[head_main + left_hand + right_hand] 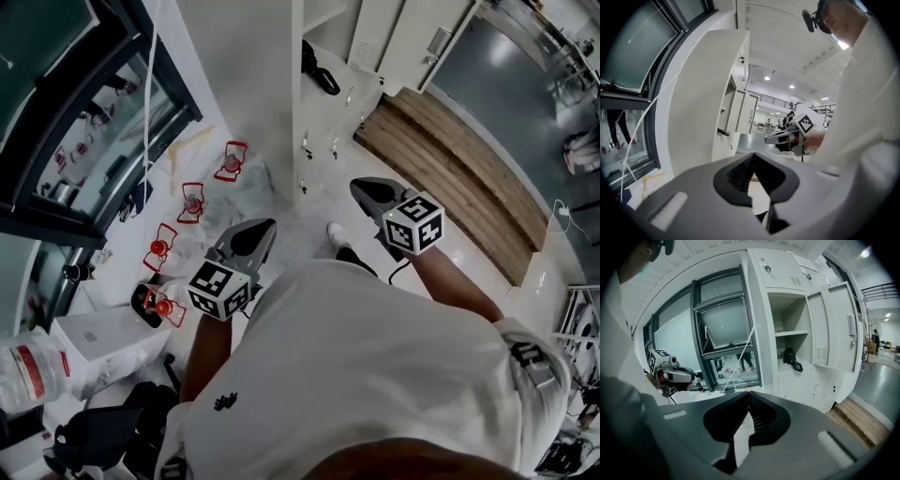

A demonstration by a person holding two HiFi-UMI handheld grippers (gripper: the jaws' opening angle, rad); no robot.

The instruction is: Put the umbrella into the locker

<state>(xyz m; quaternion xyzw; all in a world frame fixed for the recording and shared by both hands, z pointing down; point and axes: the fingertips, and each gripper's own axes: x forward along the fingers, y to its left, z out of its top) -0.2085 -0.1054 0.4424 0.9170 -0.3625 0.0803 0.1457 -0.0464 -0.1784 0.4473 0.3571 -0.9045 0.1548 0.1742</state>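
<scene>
Already the folded black umbrella [792,360] lies on the lower shelf of the open locker [818,329], and nothing else shows inside. It is likely light, soft cloth over stiff ribs, best gripped at the handle. The left gripper [753,154] and right gripper [749,393] are both closed, empty

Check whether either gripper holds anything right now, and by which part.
Nothing is held: the left gripper and the right gripper both have jaws together, empty. The umbrella lies on the locker shelf.

The umbrella [792,360] lies in the locker [759,324], under its shelf [791,333].
</scene>
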